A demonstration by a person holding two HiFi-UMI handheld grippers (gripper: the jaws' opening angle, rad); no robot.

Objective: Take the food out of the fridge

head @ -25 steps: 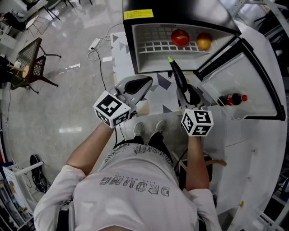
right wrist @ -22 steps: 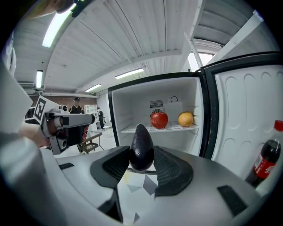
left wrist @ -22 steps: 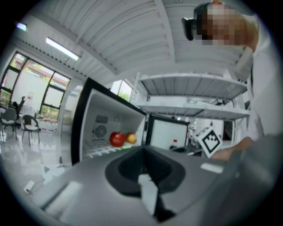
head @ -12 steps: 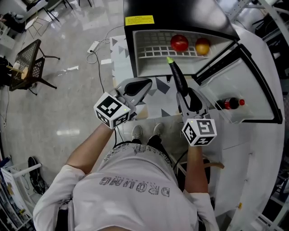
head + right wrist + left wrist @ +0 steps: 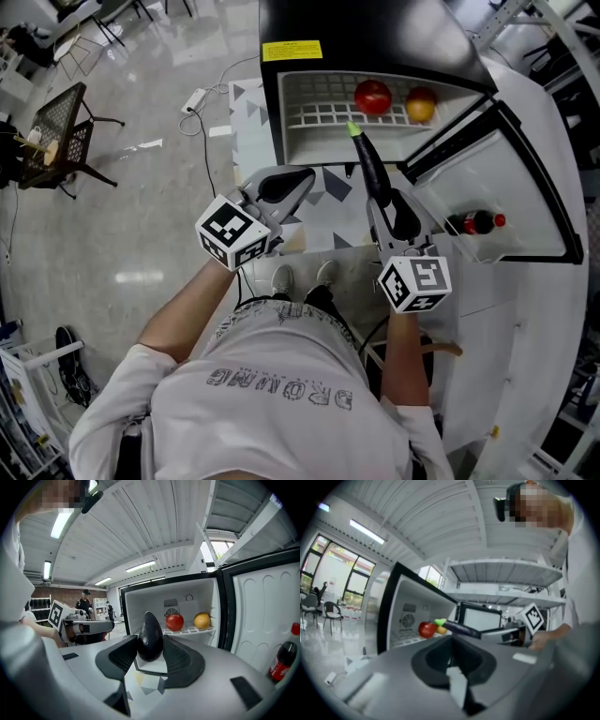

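Note:
A dark purple eggplant [image 5: 368,159] with a green tip sticks out of my right gripper [image 5: 389,208], whose pads are shut on its thick end [image 5: 150,639]. It hangs just in front of the open fridge, tip toward the white wire shelf [image 5: 319,117]. On that shelf lie a red apple [image 5: 373,96] and a yellow-orange fruit [image 5: 421,105], both visible past the eggplant in the right gripper view. My left gripper [image 5: 298,178] hovers to the left of the eggplant, below the fridge opening, shut with nothing in it.
The fridge door [image 5: 525,169] stands open to the right with a cola bottle [image 5: 473,223] in its rack. The person's feet [image 5: 300,274] are below the grippers. A black chair [image 5: 66,131] and a power strip with cable [image 5: 197,97] are on the floor at left.
My right gripper has lifted a little with the eggplant still in it. The left gripper has stayed where it was.

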